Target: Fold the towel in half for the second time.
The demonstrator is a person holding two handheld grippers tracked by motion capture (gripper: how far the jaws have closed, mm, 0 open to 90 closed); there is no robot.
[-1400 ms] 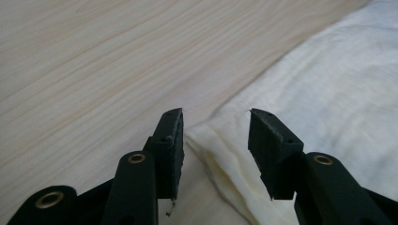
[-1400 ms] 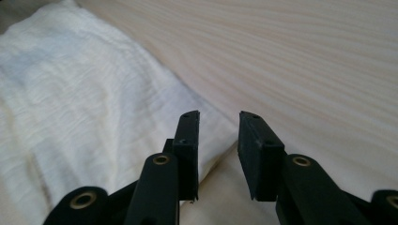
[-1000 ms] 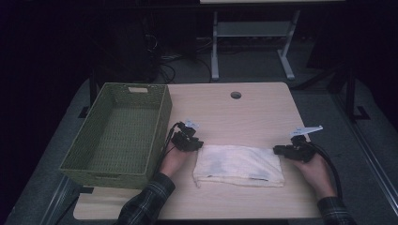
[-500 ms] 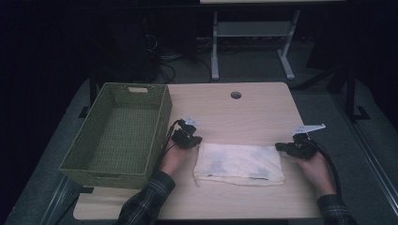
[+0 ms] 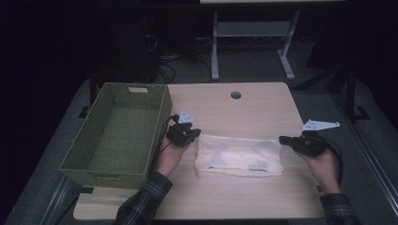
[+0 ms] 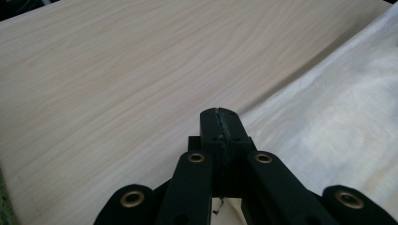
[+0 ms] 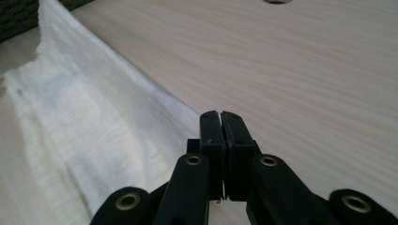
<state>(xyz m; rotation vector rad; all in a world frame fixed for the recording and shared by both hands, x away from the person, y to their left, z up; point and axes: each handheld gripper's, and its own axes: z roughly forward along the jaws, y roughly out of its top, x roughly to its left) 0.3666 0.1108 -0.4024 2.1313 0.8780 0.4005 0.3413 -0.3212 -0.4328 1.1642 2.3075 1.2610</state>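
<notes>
A white cloth [image 5: 239, 154] lies folded across the near middle of the wooden table [image 5: 244, 108]. My left gripper [image 5: 196, 134] is shut on the cloth's far left corner, and my right gripper [image 5: 283, 139] is shut on its far right corner. The far edge runs straight between the two and is raised a little off the table. In the left gripper view the black jaws [image 6: 219, 115] are pressed together, with the cloth [image 6: 338, 117] spreading to their right. In the right gripper view the jaws [image 7: 220, 117] are likewise together, and the cloth [image 7: 94, 126] stretches away to the left.
A green woven basket [image 5: 117, 131] stands empty on the table's left side, close to my left hand. A round cable hole [image 5: 235, 95] sits near the far edge. Metal frame legs [image 5: 216, 51] stand on the floor beyond the table.
Both grippers have risen slightly at the cloth's far corners, and the cloth's far edge has come up taut between them.
</notes>
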